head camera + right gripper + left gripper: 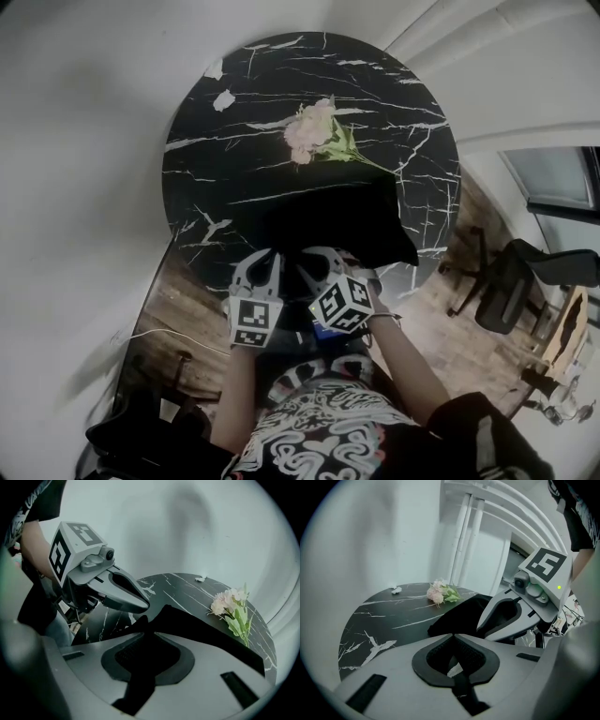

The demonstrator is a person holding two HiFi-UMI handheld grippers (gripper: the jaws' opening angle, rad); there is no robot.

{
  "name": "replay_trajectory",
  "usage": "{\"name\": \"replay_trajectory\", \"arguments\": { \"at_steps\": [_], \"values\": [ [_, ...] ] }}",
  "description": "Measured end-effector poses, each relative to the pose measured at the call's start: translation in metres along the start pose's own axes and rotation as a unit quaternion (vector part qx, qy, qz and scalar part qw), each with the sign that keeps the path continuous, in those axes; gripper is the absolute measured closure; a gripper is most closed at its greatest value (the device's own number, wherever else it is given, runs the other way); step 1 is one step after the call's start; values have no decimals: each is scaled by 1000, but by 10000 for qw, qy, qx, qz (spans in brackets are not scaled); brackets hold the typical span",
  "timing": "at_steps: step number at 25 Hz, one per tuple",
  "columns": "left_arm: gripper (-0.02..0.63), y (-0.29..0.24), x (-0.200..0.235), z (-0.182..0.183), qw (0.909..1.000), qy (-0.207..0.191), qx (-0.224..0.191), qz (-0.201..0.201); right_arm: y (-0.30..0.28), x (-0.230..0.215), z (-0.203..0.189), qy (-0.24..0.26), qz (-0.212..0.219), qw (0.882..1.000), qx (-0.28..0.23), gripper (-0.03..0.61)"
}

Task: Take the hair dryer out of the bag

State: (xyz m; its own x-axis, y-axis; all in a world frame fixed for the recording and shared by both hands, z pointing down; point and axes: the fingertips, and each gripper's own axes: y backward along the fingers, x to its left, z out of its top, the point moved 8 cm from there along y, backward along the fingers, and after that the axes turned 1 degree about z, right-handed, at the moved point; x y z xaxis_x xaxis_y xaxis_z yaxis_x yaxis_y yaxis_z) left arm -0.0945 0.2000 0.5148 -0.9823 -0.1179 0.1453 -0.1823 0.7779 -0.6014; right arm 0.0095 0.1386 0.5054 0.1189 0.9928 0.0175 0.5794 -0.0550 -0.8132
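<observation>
1. Nearest the lens, a patterned shirt (323, 436) is seen at the bottom edge, and both forearms are stretched forward from it.
2. At the left, the left tool (453, 635) is held with its jaws pressed fully together at the near edge of the black bag (347, 220). Whether any fabric is pinched there cannot be told.
3. The bag is laid at the near edge of the round black marble table (234, 141). The hair dryer is hidden in every view.
4. Just to the right, the right tool (149, 632) is closed on a raised fold of the bag's fabric.
5. Beyond the bag and apart from it, pink flowers (314, 131) are laid on the table.
6. At the far right, a dark office chair (511, 281) is seen on the wooden floor.
</observation>
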Motion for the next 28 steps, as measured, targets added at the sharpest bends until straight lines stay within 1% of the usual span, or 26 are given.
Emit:
{"name": "replay_trajectory", "arguments": {
  "at_steps": [1, 3, 10, 19, 21, 25, 28],
  "values": [
    [598, 0, 0, 0, 10000, -2, 2, -3, 0, -1, -1, -10, -42, 10000, 12, 531],
    [598, 0, -1, 1, 10000, -10, 3, -2, 1, -3, -2, -67, -56, 10000, 8, 546],
    [598, 0, -2, 2, 10000, -61, 25, -1, 9, -6, -1, -230, -51, 9997, -106, 552],
    [598, -2, -2, 2, 9998, -167, 84, 18, 26, -9, 1, -489, -314, 9977, -343, 552],
    [598, -3, -4, -1, 9997, -187, 174, -29, 30, -9, 1, -567, -366, 9969, -397, 552],
    [598, -3, -7, -11, 9981, -258, 510, -222, 35, -9, 2, -704, -465, 9953, -478, 552],
    [598, -5, -7, -11, 9970, -401, 581, -315, 38, -11, 4, -714, -540, 9946, -518, 552]
  ]
}}
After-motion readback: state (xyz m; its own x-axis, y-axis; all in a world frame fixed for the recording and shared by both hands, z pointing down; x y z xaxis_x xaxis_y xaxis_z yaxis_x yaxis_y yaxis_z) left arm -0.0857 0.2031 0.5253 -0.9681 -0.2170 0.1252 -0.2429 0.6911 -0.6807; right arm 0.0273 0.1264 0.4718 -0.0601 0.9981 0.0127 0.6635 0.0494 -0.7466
